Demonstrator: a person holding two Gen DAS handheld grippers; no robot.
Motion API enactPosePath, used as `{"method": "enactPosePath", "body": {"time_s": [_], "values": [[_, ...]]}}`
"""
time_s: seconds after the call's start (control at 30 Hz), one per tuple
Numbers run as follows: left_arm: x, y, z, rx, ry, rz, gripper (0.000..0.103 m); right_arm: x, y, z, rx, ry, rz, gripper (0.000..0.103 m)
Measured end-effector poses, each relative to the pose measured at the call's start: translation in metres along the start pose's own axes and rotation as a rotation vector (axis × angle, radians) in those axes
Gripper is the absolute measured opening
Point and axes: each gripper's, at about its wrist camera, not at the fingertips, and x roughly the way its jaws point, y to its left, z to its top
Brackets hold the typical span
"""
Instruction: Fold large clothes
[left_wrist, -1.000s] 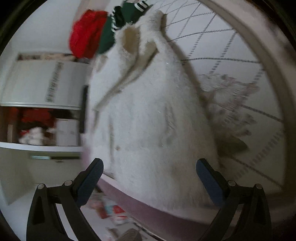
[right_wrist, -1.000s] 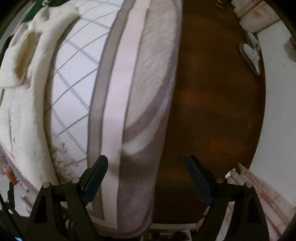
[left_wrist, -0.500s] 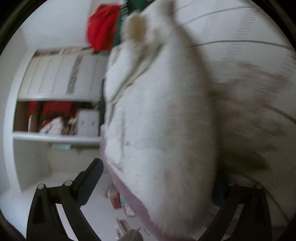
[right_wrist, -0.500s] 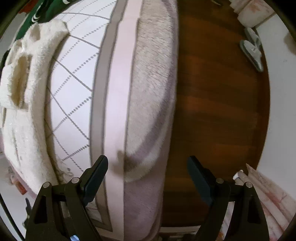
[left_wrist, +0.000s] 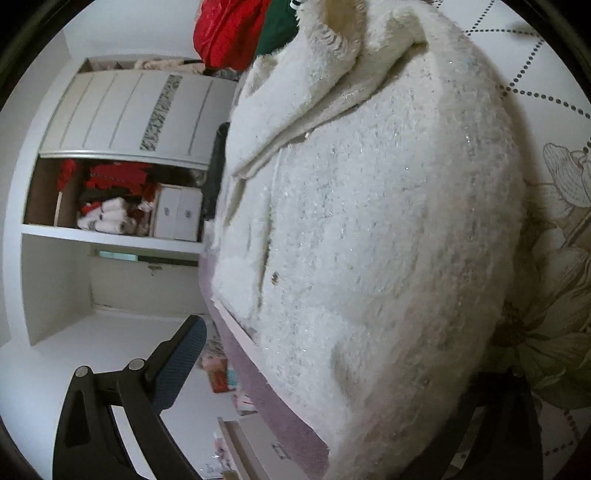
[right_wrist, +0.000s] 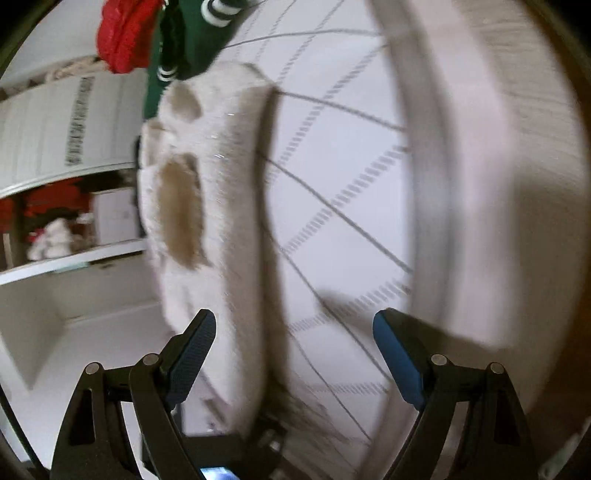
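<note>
Left tongs: I see one blue-padded finger at lower left, standing clear over the floor; the other is buried behind the coat, only its dark frame showing at lower right. The fingers stand wide, with the coat's hem bulging between them; I cannot tell whether they are closing on it.

Right tongs: released, both blue pads in sight and spread wide, nothing between them but the edge of the coat and the bed beneath. This view is motion-blurred.

Coat: fluffy, cream-white, flecked with glitter thread. It lies on the bed, along the edge, collar away from me, hem nearest the left tongs. One small button shows on the front.

Bed: white cover with a dotted diamond grid and a printed flower; a mauve border runs under the coat's hem.

Beyond the collar: red garment and green garment, side by side.

Off the bed: white wardrobe with an open shelf of red and white items.
</note>
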Motion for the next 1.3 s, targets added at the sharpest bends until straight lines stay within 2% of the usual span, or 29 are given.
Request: {"method": "enactPosePath", "body": {"time_s": [0.1,0.2,0.27,0.3,0.33,0.37,0.43,0.5,0.7,0.77,0.83,0.93,1.07,1.17,1.3], "values": [[0.001,0.004,0.000,-0.019,0.010,-0.038,0.102,0.020,0.001,0.016,0.012,0.016,0.117,0.088],[0.001,0.007,0.000,-0.033,0.014,-0.083,0.087,0.041,0.004,0.033,0.028,0.013,0.212,0.088],[0.000,0.010,0.002,-0.042,0.009,-0.106,0.056,0.048,0.016,0.039,0.041,0.008,0.250,0.089],[0.001,0.011,0.004,-0.048,0.008,-0.120,0.049,0.053,0.019,0.046,0.049,0.003,0.285,0.089],[0.001,0.013,0.005,-0.054,0.008,-0.134,0.036,0.055,0.023,0.052,0.056,0.000,0.303,0.089],[0.001,0.014,0.006,-0.059,0.008,-0.147,0.027,0.060,0.025,0.057,0.067,-0.001,0.330,0.089],[0.001,0.015,0.009,-0.062,0.012,-0.173,0.019,0.068,0.032,0.068,0.083,0.007,0.364,0.088],[0.002,0.015,0.010,-0.060,0.012,-0.183,0.018,0.080,0.038,0.081,0.087,0.021,0.371,0.089],[0.007,0.023,0.011,-0.068,0.023,-0.205,0.018,0.102,0.064,0.092,0.074,0.056,0.295,0.088],[0.009,0.026,0.011,-0.073,0.023,-0.214,0.018,0.105,0.068,0.094,0.084,0.050,0.272,0.082],[0.008,0.026,0.011,-0.067,0.020,-0.218,0.018,0.114,0.073,0.098,0.108,0.043,0.241,0.053],[0.008,0.030,0.011,-0.065,0.016,-0.236,0.017,0.120,0.067,0.096,0.139,0.030,0.234,0.036],[0.004,0.042,0.008,-0.057,-0.002,-0.269,0.016,0.118,0.082,0.092,0.112,-0.006,0.195,0.028],[0.002,0.069,0.004,-0.079,-0.014,-0.318,0.016,0.111,0.100,0.088,0.108,-0.018,0.182,0.025],[0.008,0.115,0.002,-0.131,-0.014,-0.392,0.015,0.092,0.155,0.079,0.067,-0.038,0.162,0.024]]}}
